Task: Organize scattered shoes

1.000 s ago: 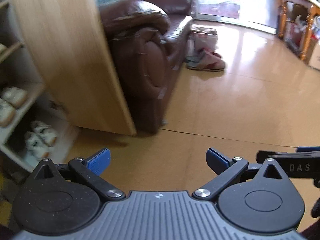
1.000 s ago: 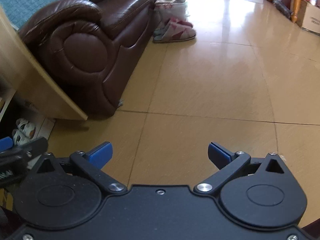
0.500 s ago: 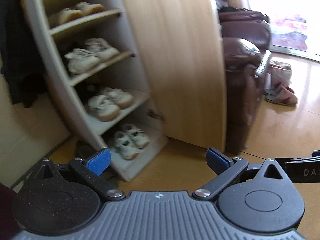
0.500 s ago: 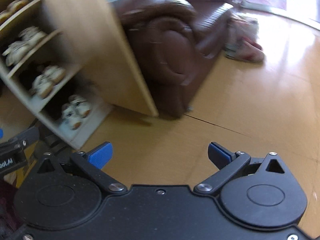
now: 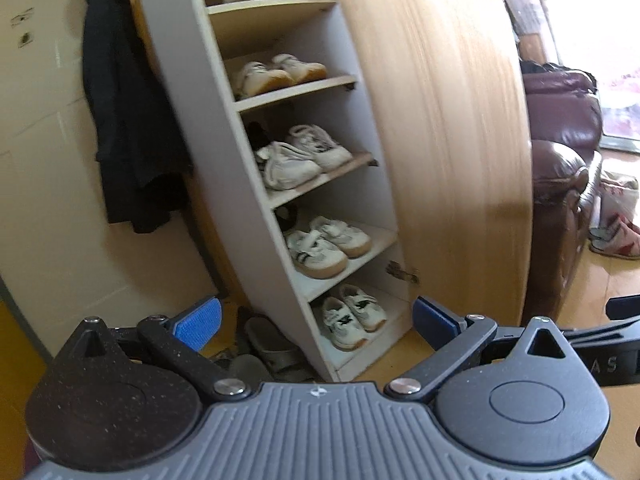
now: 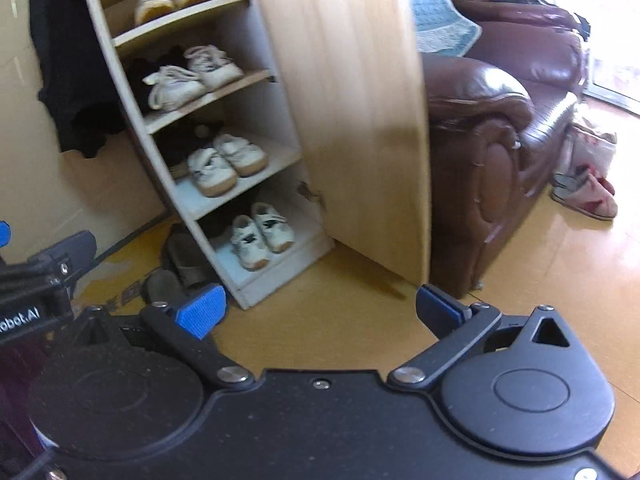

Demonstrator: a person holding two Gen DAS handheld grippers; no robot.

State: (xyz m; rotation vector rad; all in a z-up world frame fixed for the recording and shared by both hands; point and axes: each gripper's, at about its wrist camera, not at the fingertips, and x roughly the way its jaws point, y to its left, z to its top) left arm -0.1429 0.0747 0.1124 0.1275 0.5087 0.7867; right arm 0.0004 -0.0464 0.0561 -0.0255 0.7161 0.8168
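Both your left gripper and right gripper are wide open and empty, facing the shoe rack with white pairs lined up on each shelf; loose shoes left are the dark slippers on the floor by the rack's left foot and the pink slippers well apart past the sofa. Risks: frames are blurred, so a reach now could miss; dark slippers sit tight against the rack, a finger may snag the side panel or knock the bottom pair; floppy slippers may fold or slip out.
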